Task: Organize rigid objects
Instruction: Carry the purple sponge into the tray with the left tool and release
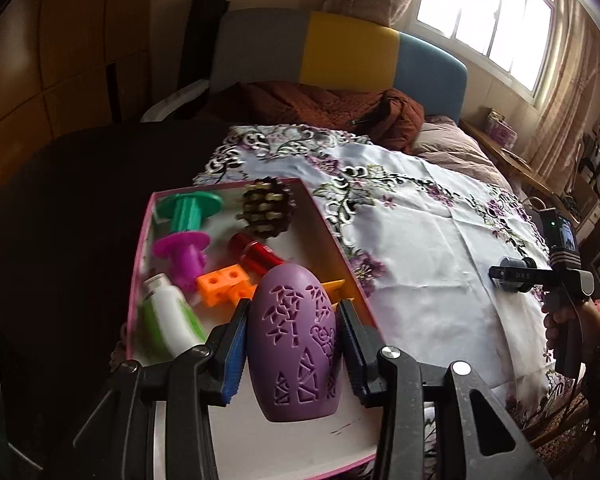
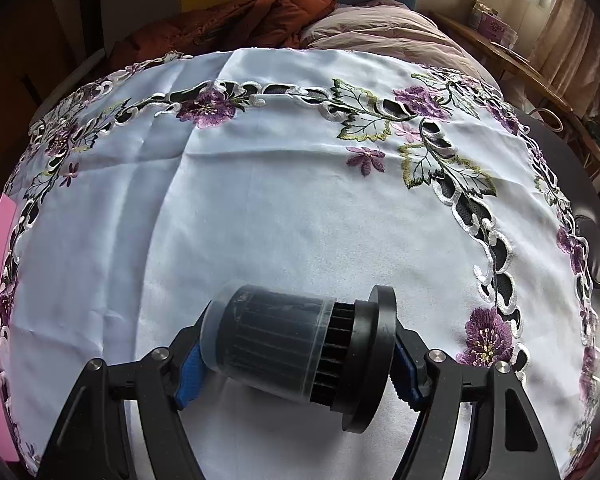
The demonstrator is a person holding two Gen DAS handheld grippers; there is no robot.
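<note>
Over the pink-walled box (image 1: 342, 264), we see our left gripper (image 1: 292, 344) clamp a matte purple egg (image 1: 294, 338) cut with leaf patterns. Inside the box lie a glossy red cylinder (image 1: 256, 254), a pinecone (image 1: 266, 208), green (image 1: 188, 208) and magenta spools (image 1: 182, 254), orange blocks (image 1: 224, 286) and a white bottle (image 1: 168, 314). Only the right view shows our right gripper (image 2: 296, 354) pinching a ribbed black filter (image 2: 296, 350) endwise above the embroidered cloth (image 2: 260, 208).

a bright window (image 1: 496, 20) stood at one o'clock, curtains (image 1: 572, 92) beside it, a grey-yellow-blue headboard (image 1: 340, 52) at twelve.
</note>
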